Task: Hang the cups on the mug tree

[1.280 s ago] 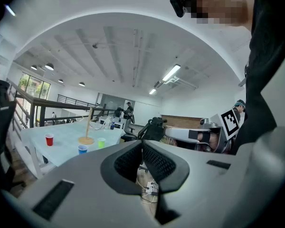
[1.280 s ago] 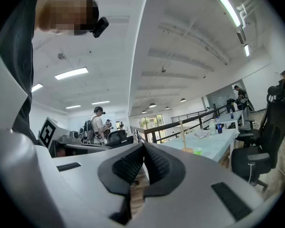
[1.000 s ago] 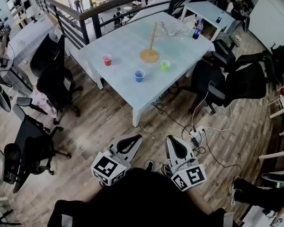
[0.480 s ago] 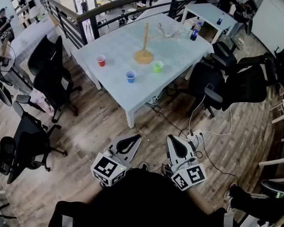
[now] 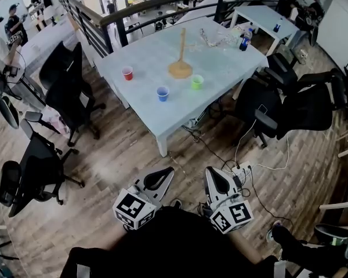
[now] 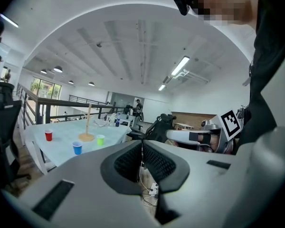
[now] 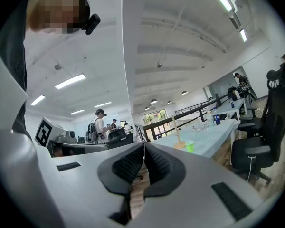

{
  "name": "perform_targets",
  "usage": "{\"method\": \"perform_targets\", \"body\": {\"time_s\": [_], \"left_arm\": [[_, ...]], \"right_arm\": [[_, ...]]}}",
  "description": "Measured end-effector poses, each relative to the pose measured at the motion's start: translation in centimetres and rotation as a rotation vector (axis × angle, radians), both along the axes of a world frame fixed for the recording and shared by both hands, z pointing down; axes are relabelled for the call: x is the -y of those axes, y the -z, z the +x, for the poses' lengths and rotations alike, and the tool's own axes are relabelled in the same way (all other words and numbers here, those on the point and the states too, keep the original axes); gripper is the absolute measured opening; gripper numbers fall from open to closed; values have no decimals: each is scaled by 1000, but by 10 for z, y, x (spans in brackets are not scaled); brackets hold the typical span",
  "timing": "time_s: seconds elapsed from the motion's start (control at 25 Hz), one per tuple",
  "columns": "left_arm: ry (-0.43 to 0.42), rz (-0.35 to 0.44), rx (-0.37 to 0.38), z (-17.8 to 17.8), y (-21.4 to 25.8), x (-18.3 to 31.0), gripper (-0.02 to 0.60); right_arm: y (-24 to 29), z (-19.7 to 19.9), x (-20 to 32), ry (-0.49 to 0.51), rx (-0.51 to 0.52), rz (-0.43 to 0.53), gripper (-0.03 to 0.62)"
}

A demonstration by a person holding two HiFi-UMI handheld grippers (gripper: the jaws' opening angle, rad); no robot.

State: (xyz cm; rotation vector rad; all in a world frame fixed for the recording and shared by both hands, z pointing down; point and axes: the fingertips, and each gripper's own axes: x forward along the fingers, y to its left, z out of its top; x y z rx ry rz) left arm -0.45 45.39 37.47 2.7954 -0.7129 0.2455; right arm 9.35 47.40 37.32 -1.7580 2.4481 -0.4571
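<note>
Left hand-held gripper (image 5: 160, 177) and right hand-held gripper (image 5: 216, 179): both closed, empty, well apart from the tabletop (image 5: 145, 54). Red cup (image 5: 127, 73), blue cup (image 5: 162, 93) and green cup (image 5: 197, 81) stand near the mug tree (image 5: 180, 67).

On the table (image 5: 148, 54), seen from the head view, the mug tree (image 5: 180, 68) stands with three cups around it: the left cup (image 5: 127, 73) at 9 o'clock, the near cup (image 5: 162, 93) at 7, and the right cup (image 5: 197, 82) at 4 (this last just beside its base). A bottle (image 5: 243, 41) stands at 2 o'clock near the far edge. Office chairs (image 5: 66, 91) flank the table. At 6 o'clock, well apart from it, the left gripper (image 5: 169, 170) and right gripper (image 5: 210, 171) sit side by side over the floor, a power strip (image 5: 242, 169) just right of them.
</note>
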Motion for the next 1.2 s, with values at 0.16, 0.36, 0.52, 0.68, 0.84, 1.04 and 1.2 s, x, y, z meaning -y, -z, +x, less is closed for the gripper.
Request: {"method": "perform_targets", "body": {"time_s": [0.16,0.36,0.52,0.68,0.84,1.04,1.2], "left_arm": [[-4,-13,0,-1,-5,12,21],[-20,-19,5,-4,-9,37,21],[-45,6,16,-7,-7,63,21],[-50,-2,9,-17,-6,102,21],[-74,4,8,-27,-2,144,21],[-120,12,2,-41,3,196,21],[-178,17,-2,-48,5,232,21]], "right_arm": [[-7,-1,11,-8,3,-22,29],[-11,-3,34,-32,-1,-39,29],[-12,-12,60,-36,-11,-45,29],[-12,-20,97,-48,-12,-45,29],[-8,-30,138,-85,-7,-49,29],[-3,-48,186,-116,-17,-43,29],[0,-58,223,-150,-24,-43,29]]}}
